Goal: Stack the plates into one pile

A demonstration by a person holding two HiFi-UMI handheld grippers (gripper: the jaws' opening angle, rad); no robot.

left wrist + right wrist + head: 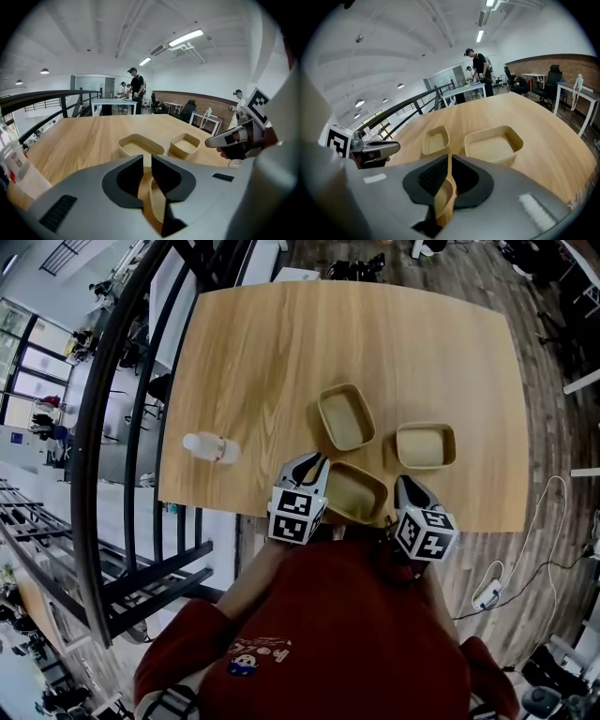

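Three tan rectangular plates lie on the wooden table (pixel 281 352): one at the back (pixel 345 416), one to the right (pixel 425 445), and a near one (pixel 356 491) by the front edge. My left gripper (pixel 317 463) is at the near plate's left rim and my right gripper (pixel 403 484) at its right rim. In the left gripper view the jaws (pixel 147 164) stand slightly apart with the tan rim (pixel 157 201) loose between them. In the right gripper view a thin rim (pixel 446 197) stands in the narrow slit of the jaws (pixel 449 161). Both grippers are open.
A clear plastic bottle (pixel 211 446) lies on the table's left side, also seen as the bottle (pixel 14 164) close to the left gripper. A black railing (pixel 103 474) runs past the table's left. A white cable (pixel 525 549) trails on the floor at right.
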